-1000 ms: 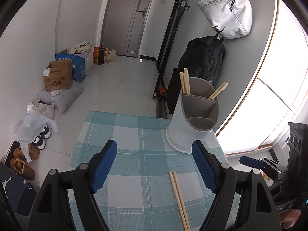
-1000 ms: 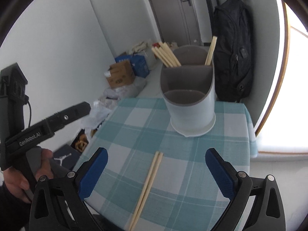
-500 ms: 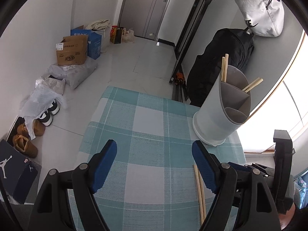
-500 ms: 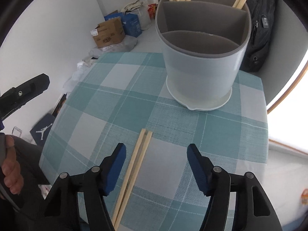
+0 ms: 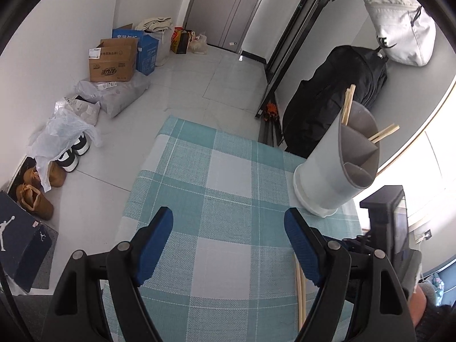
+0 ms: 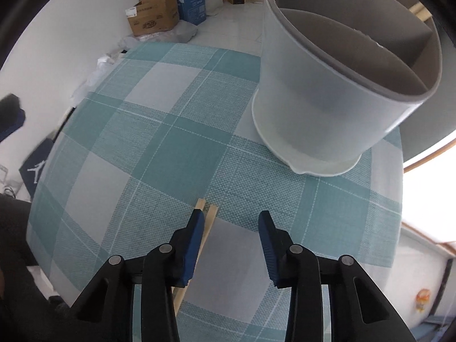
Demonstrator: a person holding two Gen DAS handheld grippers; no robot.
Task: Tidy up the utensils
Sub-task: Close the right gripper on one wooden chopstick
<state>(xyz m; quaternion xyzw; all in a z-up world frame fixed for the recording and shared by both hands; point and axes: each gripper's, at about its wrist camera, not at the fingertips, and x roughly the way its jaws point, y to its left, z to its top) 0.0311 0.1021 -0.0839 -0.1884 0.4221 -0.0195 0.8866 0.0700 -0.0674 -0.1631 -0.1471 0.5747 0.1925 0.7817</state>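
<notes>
The right gripper (image 6: pixel 231 222), black-framed with blue pads, is tipped steeply down over the teal-and-white checked tablecloth (image 6: pixel 159 148). Its jaws stand apart, grasping nothing. The pair of pale wooden chopsticks (image 6: pixel 209 215) lies flat on the cloth; the two sticks run side by side toward the gripper's body, their square ends pointing at the holder. The left blue finger (image 6: pixel 193 242) overlaps the nearer stick, while the other stick sits just inside the gap; whether the pad touches the wood cannot be told. The right finger is well clear of both sticks.

Just beyond the chopstick ends stands the translucent white cylindrical utensil holder with a grey divided insert (image 6: pixel 327 85), upright on its drip base, filling the upper right of the right wrist view.

The left gripper (image 5: pixel 228 228) is held higher, above the near part of the cloth (image 5: pixel 228 188), and looks forward and down across the table. Its fingers are spread wide and released. In its view the chopsticks (image 5: pixel 300 287) lie partly hidden behind its right finger, and the holder (image 5: pixel 330 171) stands on the far right of the table with more wooden chopsticks (image 5: pixel 348 105) leaning in its rear compartments. At the right edge of that view, part of the person's right hand (image 5: pixel 419 307) shows.
</notes>
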